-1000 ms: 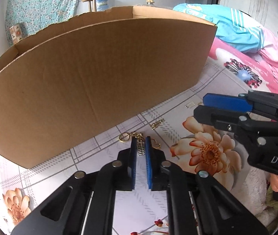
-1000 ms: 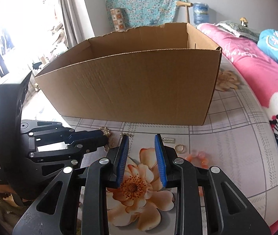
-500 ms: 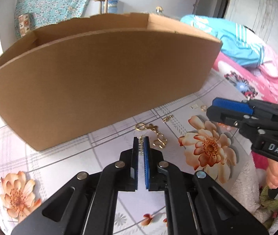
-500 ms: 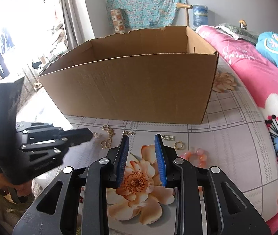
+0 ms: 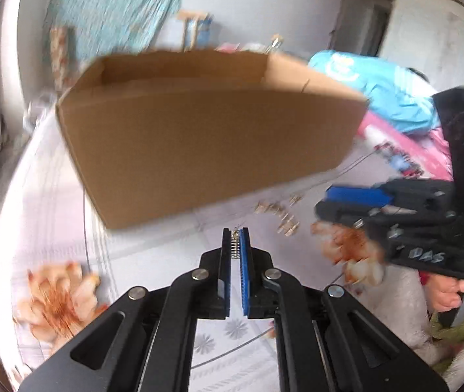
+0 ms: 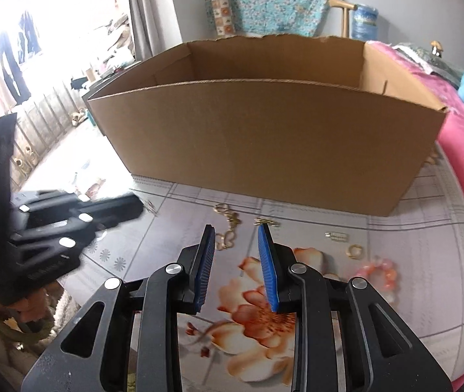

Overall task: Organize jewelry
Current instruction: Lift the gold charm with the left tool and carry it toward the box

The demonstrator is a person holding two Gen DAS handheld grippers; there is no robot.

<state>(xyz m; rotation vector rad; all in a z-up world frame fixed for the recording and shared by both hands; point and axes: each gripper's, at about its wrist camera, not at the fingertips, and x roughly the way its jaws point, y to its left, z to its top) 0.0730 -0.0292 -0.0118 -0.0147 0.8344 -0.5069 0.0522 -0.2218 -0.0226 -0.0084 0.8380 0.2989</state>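
Left tongs (image 5: 235,240): clenched on a small silver rhinestone bar (image 5: 234,245), pinched between the blue pads and lifted clear of the bedspread; a second ago that bar lay on the cloth with the pads apart on either side.
Shift since then: the left tongs have pulled back from the cardboard box (image 5: 205,143), which looks further off now, with its open top showing; this view is smeared with motion.
Right tongs (image 6: 235,245): released, blue pads apart with nothing between them, hovering over the orange flower print, same gap as a second ago.
Cardboard box: one, open-topped, on the floral bedspread (image 6: 405,261), behind all the jewelry.
Jewelry on the cloth, right view: five pieces in a loose row near the box's front wall.
Count: one gold chain with a ring clasp (image 6: 227,225), one small gold clip (image 6: 266,221), one silver bar (image 6: 337,236), one gold ring (image 6: 355,251), one pink bead bracelet (image 6: 377,269).
Hands: one hand (image 5: 454,290) shows, gripping the right handle.
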